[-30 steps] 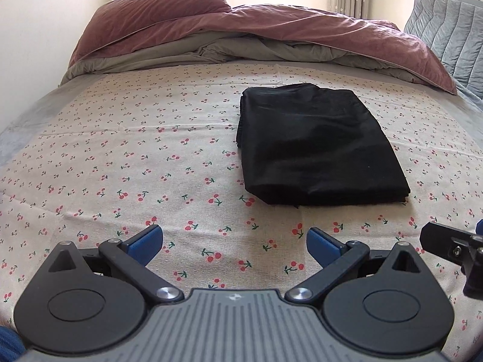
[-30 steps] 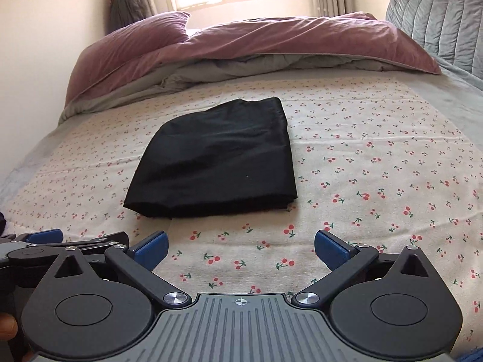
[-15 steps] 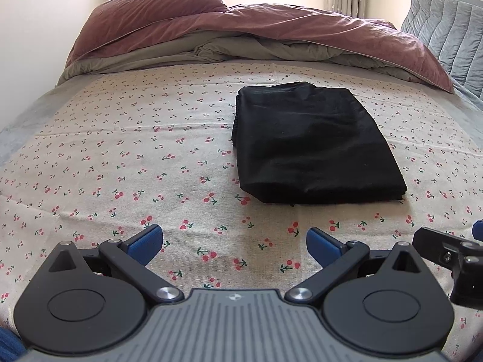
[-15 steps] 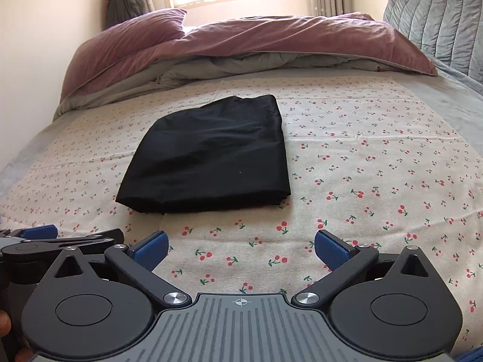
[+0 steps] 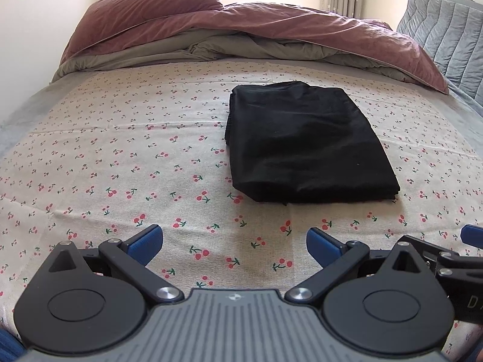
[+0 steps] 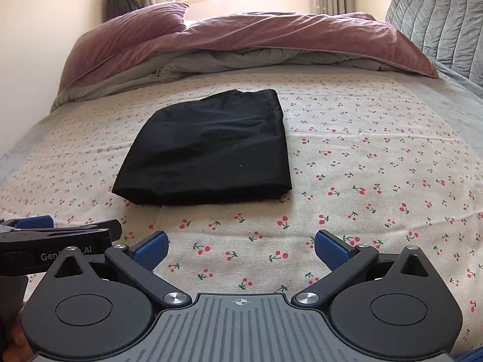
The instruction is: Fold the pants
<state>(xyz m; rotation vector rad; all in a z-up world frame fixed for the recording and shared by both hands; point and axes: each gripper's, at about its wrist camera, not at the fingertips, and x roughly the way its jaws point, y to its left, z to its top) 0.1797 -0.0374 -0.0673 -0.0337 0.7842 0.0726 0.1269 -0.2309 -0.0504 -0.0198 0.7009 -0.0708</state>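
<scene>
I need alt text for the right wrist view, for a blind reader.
Folded black pants lie flat on a cherry-print bedsheet, untouched. The open right gripper hovers in front of them, empty. A mauve duvet is bunched up behind.

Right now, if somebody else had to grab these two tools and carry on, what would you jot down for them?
Left gripper: open, empty, held above the cherry-print sheet, short of the pants.
Right gripper: open, empty, beside the left one.
Black pants: folded into a flat rectangle mid-bed, ahead of both grippers, touched by neither.
Done: the folding looks complete.
Left: probably nothing; perhaps tidy the slightly uneven far edge near the duvet.
</scene>
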